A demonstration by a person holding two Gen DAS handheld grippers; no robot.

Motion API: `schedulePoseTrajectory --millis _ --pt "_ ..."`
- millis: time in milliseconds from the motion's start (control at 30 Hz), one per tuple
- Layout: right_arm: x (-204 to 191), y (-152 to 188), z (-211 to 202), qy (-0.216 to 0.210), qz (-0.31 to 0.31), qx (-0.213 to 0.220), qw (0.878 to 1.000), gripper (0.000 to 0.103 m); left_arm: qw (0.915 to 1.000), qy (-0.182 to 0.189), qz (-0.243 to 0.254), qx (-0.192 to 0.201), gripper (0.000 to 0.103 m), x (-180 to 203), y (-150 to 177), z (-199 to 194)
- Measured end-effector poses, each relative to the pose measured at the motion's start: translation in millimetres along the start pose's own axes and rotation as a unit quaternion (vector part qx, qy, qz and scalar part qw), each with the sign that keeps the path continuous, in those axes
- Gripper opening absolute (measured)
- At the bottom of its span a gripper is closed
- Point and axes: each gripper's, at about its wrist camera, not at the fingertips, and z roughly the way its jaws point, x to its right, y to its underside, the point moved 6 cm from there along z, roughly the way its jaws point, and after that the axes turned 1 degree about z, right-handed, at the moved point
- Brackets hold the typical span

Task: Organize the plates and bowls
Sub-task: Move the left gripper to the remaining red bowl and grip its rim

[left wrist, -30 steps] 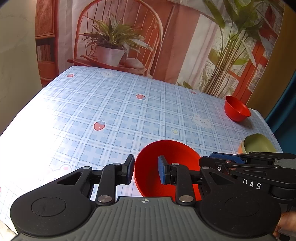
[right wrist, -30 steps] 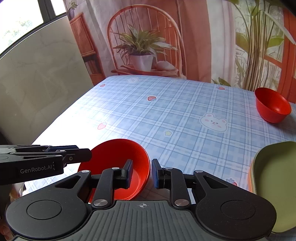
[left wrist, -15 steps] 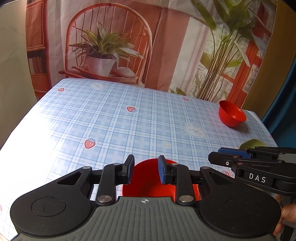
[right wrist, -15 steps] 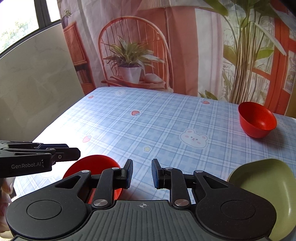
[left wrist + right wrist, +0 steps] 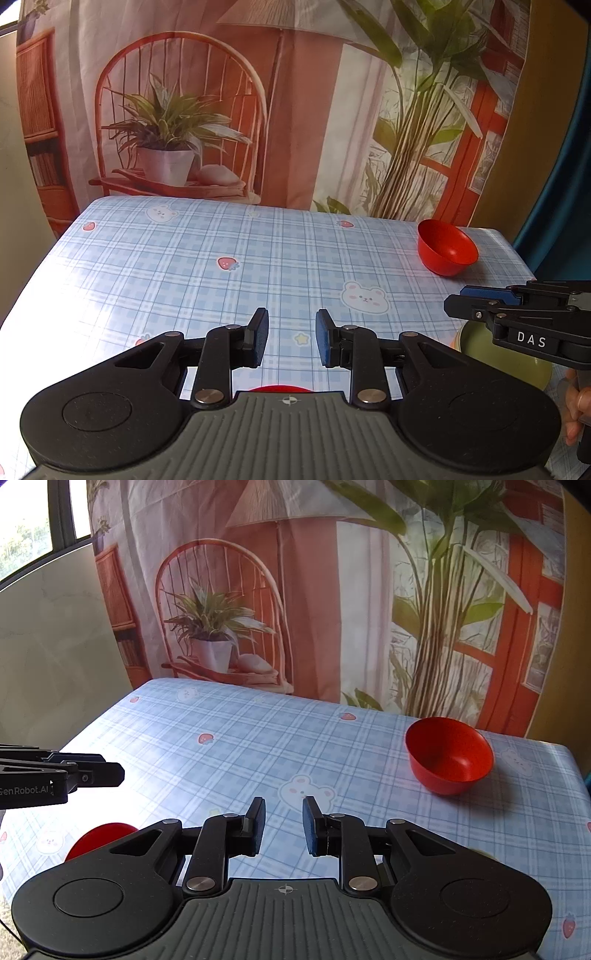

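The table [image 5: 258, 243] is covered with a blue checked cloth, and a wide bare stretch of it is seen ahead of both grippers, up to the far edge under the printed backdrop [image 5: 295, 110]. A red bowl [image 5: 448, 755] stands upright near the far right corner, well apart from both grippers and close to the right edge. The left gripper [image 5: 291, 338] is held above the cloth with a narrow gap between its pads, and nothing is gripped. The right gripper [image 5: 283, 825] is likewise held slightly apart and empty. A second red bowl [image 5: 99, 836] lies at the near edge; in the left wrist view only a thin sliver of it is seen, under the gripper body. A green plate [image 5: 517, 362] is shown only in the left wrist view, partly hidden under the right gripper, with a hand [image 5: 576, 410] beside it.
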Motion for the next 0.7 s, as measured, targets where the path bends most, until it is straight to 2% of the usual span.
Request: schedulePoseTrajectory --millis 400,700 --pt "71.0 -24.1 9.7 0.048 0.001 0.002 0.999 0.021 0.9991 0.02 0.037 0.01 0.029 39.1 -37.7 31.4" --pt "130.3 -43.0 22.6 0.076 0.028 0.001 0.997 0.021 0.9981 0.029 0.055 0.005 0.029 68.2 -60.8 65.0"
